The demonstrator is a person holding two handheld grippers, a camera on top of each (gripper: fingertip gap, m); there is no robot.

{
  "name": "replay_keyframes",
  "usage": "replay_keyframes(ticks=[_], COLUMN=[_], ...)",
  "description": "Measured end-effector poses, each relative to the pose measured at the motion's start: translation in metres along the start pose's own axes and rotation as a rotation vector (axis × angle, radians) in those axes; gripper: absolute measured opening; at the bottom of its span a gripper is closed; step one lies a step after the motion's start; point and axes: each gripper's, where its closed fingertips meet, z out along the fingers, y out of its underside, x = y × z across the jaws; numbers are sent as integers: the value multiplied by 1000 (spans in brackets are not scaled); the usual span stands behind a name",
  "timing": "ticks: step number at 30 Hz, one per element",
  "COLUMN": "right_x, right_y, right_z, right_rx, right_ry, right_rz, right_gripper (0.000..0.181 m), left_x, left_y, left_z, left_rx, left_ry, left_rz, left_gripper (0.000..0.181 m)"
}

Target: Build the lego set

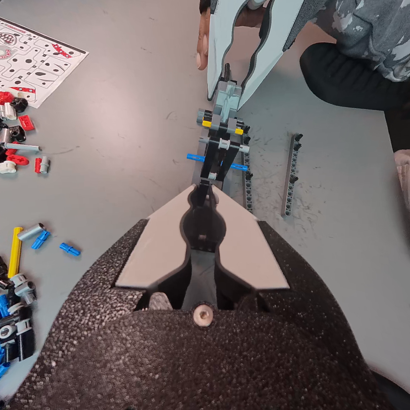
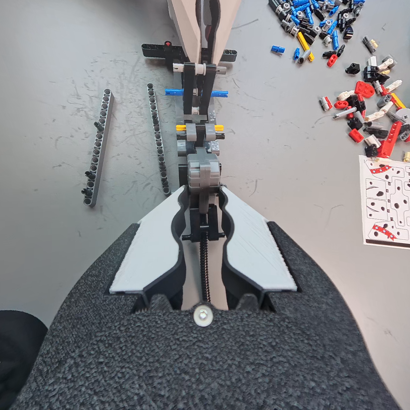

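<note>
Risk first, from where I sit: I have the half-built model (image 2: 200,137) pinched at both ends, and any twist between my two hands could pop its pinned joints apart.

Nearest in the right wrist view, my right gripper (image 2: 202,192) is clamped on the grey block end of the model, with the black threaded rod (image 2: 205,270) running back between its fingers (image 2: 153,244). If I squeeze off-centre there, I judge the rod could bend or push out of its black bracket. The model lies on the grey counter (image 2: 55,55), roughly mid-surface, not lifted as far as I can tell.

Further along, yellow pins (image 2: 218,127) and blue pins (image 2: 174,91) stick out sideways. They look only partly seated, so a bump against either gripper might knock them loose.

At the far end, my left gripper (image 1: 204,188) is closed on the black beams of the model. Pulling my hands apart would likely separate the black frame from the grey part.

Beside the model lie two long grey beams (image 2: 98,148) with black pegs, one just beside it. Dragging the model sideways could sweep them away. Towards the counter's far right edge sit the loose parts pile (image 2: 315,20) and a sticker sheet (image 2: 387,204), well apart from the work.
</note>
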Motion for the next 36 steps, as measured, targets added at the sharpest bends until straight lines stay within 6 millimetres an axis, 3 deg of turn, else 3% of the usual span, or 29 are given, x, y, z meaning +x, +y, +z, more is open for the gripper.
replay_keyframes(ticks=[22,28,32,36], right_x=[0,0,0,0], right_y=[0,1,1,2], right_z=[2,2,2,2], right_rx=[9,3,6,6], right_ry=[-4,-7,-7,-7], right_rz=[1,1,5,4], right_gripper=[27,26,26,26], left_x=[1,2,-1,-8], left_y=[6,-10,-5,0], left_z=[-7,-9,-3,-14], left_rx=[-2,59,21,15], left_ry=[37,22,-3,-20], left_rz=[-47,-76,-67,-94], left_gripper=[11,21,1,1])
